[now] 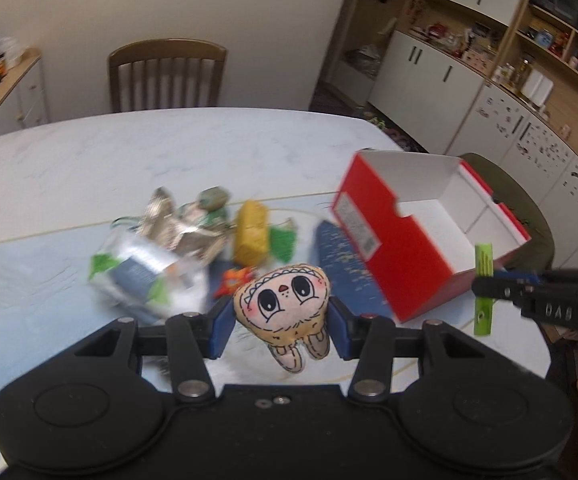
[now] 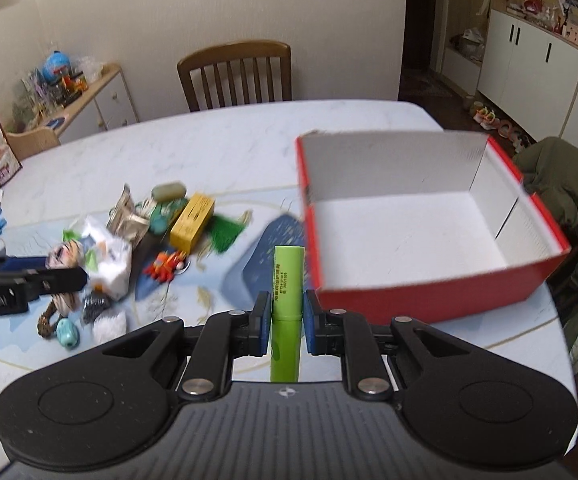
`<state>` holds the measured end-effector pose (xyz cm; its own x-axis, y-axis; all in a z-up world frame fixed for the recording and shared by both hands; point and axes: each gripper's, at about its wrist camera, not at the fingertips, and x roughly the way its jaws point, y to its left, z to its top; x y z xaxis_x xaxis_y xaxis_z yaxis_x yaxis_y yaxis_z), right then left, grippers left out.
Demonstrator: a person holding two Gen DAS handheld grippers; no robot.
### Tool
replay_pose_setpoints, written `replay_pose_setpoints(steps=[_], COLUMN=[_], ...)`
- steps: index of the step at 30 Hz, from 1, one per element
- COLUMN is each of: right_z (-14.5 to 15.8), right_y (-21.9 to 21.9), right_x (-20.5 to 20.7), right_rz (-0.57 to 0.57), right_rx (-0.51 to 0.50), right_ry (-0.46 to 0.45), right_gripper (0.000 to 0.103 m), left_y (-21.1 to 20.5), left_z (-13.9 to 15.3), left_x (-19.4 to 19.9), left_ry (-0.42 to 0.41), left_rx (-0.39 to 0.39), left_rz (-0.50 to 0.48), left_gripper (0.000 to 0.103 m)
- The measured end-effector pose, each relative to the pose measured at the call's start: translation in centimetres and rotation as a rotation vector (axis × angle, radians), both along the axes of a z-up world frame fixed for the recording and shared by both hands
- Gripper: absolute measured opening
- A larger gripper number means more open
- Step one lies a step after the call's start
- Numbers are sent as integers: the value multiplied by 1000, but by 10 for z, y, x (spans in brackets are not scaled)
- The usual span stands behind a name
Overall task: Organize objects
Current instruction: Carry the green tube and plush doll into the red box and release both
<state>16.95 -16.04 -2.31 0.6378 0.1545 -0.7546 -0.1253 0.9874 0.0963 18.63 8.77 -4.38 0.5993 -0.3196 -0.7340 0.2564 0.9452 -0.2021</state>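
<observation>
Right wrist view shows the right gripper [image 2: 285, 322] with its two blue pads squeezed narrow on a bright green plastic tube [image 2: 287, 312]. The tube stands upright between the pads. Just beyond it, to the right, sits an open red cardboard box with a white inside [image 2: 429, 284]. The box looks empty.

Left wrist view shows the left gripper [image 1: 281, 322] with its jaws about half open, pressed on both sides of a small beige cloth doll with big eyes [image 1: 285, 300]. Farther off to the left is a messy pile on the pale marble table [image 1: 129, 148]: a yellow box [image 1: 251, 234], shiny wrappers [image 1: 169, 224] and a small orange toy [image 1: 235, 280].

Both grippers seem to be carrying things to the box. Next, I think each must move over the box opening, then let go so the tube and doll drop inside.
</observation>
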Motion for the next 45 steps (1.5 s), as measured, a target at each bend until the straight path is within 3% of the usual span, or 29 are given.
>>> replay_pose_setpoints(steps=[8,19,26,29,37,45], right_z=[13,-5,-26,-33,-59,-68], right_y=[-65,-153,-181,-191,-209,-212], right_x=[31,87,123,134,140,137], right_rz=[55,73,92,93,102,139], right_rx=[-6,-20,-56,-59,-23,-9], right_ry=[-17,15,44,55,114,129], right_gripper=[16,16,16,16,16,16], left_y=[-72,-172,-234,-258,-307,-325], left_z=[9,8,4,-9,-76,-114], left_x=[19,67,106,127,168,193], left_ry=[14,49,77,120,239,354], left_rx=[14,36,59,61,201,232], left_rz=[-33,-58,-94,-113,-164,-160], left_gripper=[48,48,48,48,48,48])
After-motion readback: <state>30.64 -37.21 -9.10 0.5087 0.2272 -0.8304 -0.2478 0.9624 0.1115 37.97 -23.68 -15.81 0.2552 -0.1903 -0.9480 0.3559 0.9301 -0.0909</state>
